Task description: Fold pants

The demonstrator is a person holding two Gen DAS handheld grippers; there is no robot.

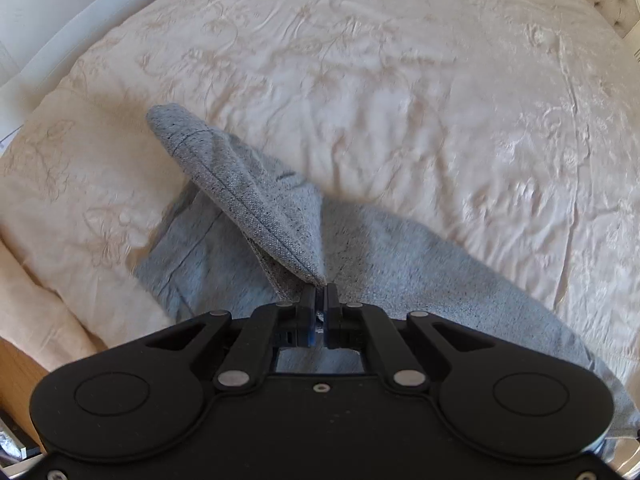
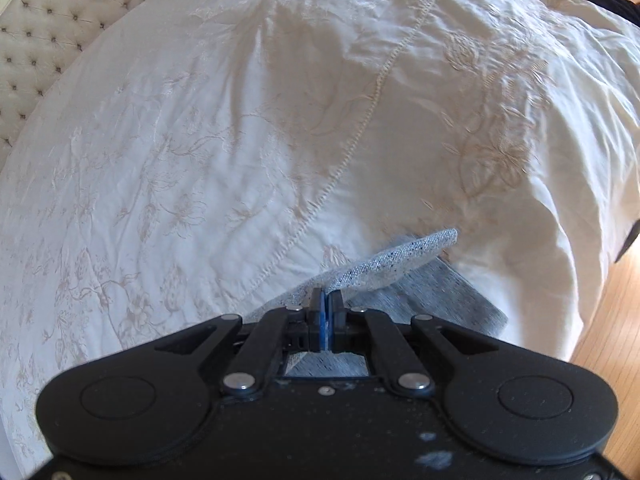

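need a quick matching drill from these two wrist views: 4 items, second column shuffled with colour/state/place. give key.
Column 1
1. left gripper
2. pants
3. bedspread
4. headboard

Column 2
A. cream, embroidered with a floral pattern, wrinkled
B. tufted with buttons, at the far edge of the bed
C. shut on a raised fold of grey fabric
D. grey knit, partly lifted, the rest lying on the bed

Pairs: 1-C, 2-D, 3-A, 4-B

The right gripper is likewise shut on grey fabric of the pants.
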